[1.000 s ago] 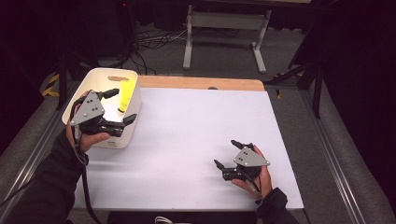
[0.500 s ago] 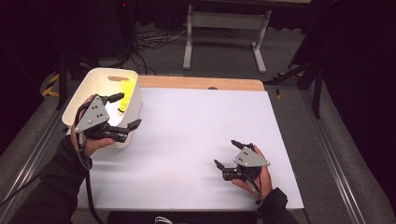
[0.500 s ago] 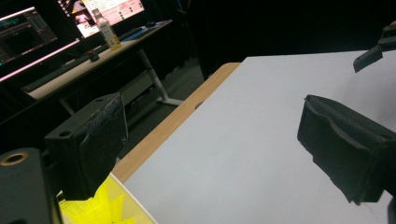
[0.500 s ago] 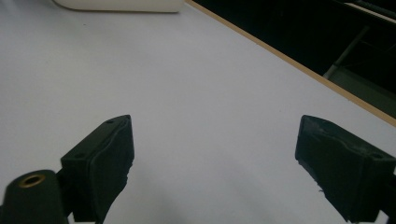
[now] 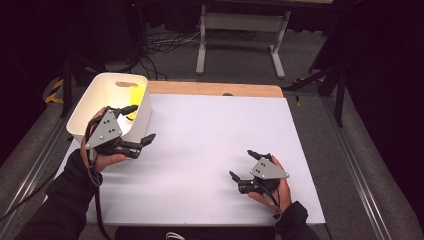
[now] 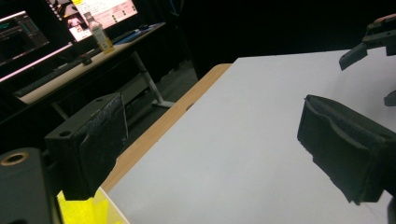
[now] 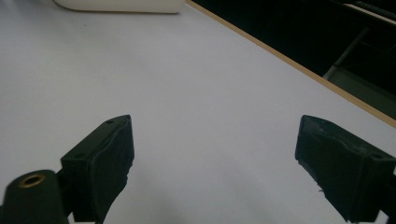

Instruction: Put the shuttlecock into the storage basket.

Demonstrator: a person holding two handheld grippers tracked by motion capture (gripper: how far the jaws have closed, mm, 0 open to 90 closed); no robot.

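Left claw (image 5: 135,125) has drawn back from the white bin (image 5: 90,97), jaws spread

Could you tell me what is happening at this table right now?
A person holds a two-jaw gripper in each hand over a white tabletop. The left gripper hovers open and empty at the front right corner of a white bin, which has something yellow inside. The right gripper rests low over the near right part of the table, also open and empty. Neither is holding anything at this moment.
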